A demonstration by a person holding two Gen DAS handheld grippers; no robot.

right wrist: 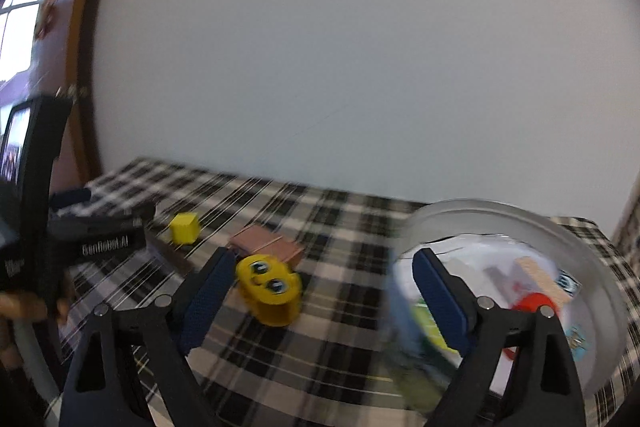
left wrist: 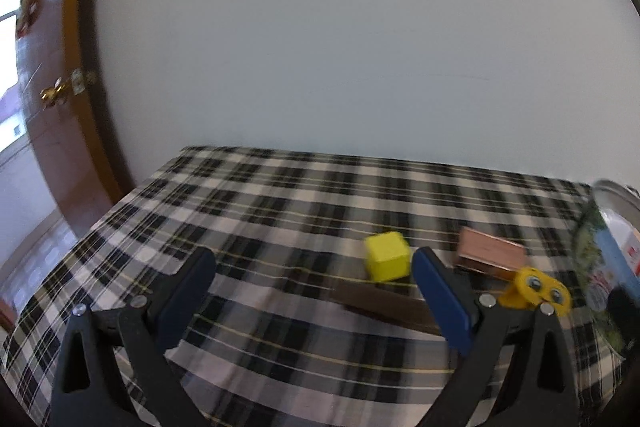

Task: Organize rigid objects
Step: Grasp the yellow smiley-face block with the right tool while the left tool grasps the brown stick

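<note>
Between my right gripper's wide-spread jaws, nothing held: plaid tablecloth, black, white and thin yellow lines, soft weave. Its blue textured pads are bare. At 11 o'clock, just past the left pad, a yellow plastic toy with cartoon eyes, rounded, lying on the cloth. At 2 o'clock, a round metal tin with a printed side; inside it a pale wooden block and a red piece, blurred.

My left gripper also stands wide and empty. A dark flat strip lies across the gap near its right pad. Beyond, at 1 o'clock, a yellow cube, matte, sharp-edged. Farther right, a brown rectangular block, behind the toy.

At 9 o'clock in the right view, my left tool's black body reads "GenRobotAI", roughly; blur makes it uncertain. Far back: plain white wall, brown door with brass knob at 10 o'clock.
</note>
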